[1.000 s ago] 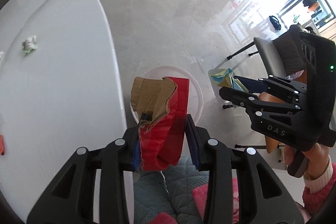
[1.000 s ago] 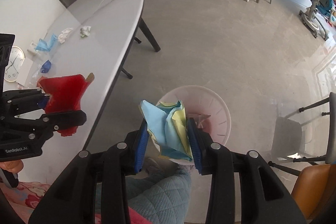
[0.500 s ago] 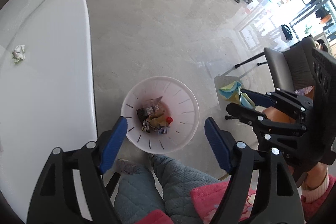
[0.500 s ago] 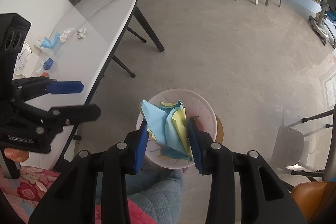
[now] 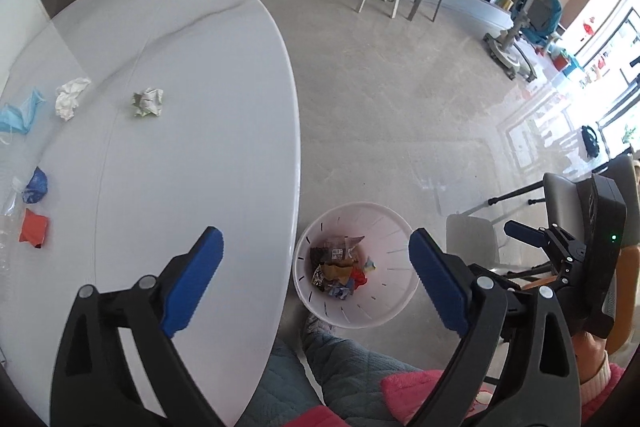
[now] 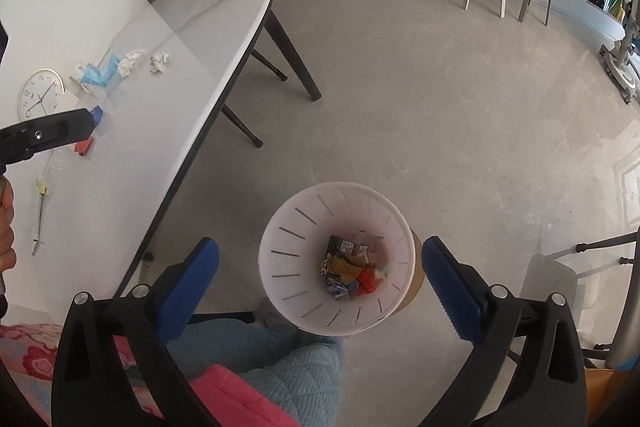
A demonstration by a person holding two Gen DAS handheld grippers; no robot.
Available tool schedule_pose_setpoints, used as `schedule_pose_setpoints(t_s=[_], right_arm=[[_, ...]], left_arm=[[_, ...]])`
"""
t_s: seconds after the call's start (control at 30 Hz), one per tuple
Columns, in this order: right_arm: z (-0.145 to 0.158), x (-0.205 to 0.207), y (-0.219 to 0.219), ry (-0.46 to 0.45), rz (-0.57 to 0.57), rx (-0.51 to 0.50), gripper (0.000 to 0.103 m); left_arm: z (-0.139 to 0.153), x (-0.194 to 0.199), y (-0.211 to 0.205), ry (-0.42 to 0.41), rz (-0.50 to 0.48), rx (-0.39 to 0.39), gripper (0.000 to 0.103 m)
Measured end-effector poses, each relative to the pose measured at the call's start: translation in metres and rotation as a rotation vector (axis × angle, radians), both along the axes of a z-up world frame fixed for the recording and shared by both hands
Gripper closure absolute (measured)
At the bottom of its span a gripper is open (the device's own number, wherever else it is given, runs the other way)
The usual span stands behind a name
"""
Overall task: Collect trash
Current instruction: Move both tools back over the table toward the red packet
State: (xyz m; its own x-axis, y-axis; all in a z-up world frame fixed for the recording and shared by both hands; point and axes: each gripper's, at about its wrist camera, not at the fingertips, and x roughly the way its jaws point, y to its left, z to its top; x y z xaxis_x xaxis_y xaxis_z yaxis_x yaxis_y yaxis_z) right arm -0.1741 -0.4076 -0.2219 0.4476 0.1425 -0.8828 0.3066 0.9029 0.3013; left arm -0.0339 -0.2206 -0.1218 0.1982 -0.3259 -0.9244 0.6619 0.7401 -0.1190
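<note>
Both jaws are seen opening, empty: the right gripper [image 6: 320, 271] above the white bin [image 6: 280, 227] of dropped scraps, the left gripper [image 5: 316, 267] beside it. Crumpled paper [image 5: 148, 101] remains on the table [image 5: 180, 187]; it is best approached from above.

We hold both grippers pointing steeply down: left gripper [image 5: 316, 279] and right gripper [image 6: 320, 287], jaws opening wide, nothing between them; right gripper at the left's three o'clock.

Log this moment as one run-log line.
left gripper: opening, empty | right gripper: opening, empty, over bin | table: crumpled paper and other scraps remain
</note>
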Motion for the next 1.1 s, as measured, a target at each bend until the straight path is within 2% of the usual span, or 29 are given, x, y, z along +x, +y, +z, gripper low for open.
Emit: schedule_pose_setpoints(t_s=[0.17, 0.37, 0.73, 0.97, 1.1], right_arm=[[0.015, 0.02, 0.0, -0.011, 0.011, 0.007, 0.002], [0.038, 0.056, 0.025, -0.051, 0.108, -0.023, 0.002], [0.059, 0.148, 0.101, -0.102, 0.256, -0.044, 0.002], [0.06, 0.208, 0.161, -0.107, 0.333, -0.061, 0.002], [0.059, 0.238, 0.196, -0.106, 0.387, -0.08, 0.002]], left_arm=[[0.012, 0.014, 0.028, -0.018, 0.12, -0.02, 0.013], [0.017, 0.041, 0.089, -0.047, 0.296, -0.018, 0.013], [-0.003, 0.101, 0.221, -0.025, 0.719, -0.006, 0.013], [-0.022, 0.143, 0.268, -0.011, 0.828, -0.002, 0.013], [-0.039, 0.167, 0.286, 0.025, 0.902, 0.003, 0.013]])
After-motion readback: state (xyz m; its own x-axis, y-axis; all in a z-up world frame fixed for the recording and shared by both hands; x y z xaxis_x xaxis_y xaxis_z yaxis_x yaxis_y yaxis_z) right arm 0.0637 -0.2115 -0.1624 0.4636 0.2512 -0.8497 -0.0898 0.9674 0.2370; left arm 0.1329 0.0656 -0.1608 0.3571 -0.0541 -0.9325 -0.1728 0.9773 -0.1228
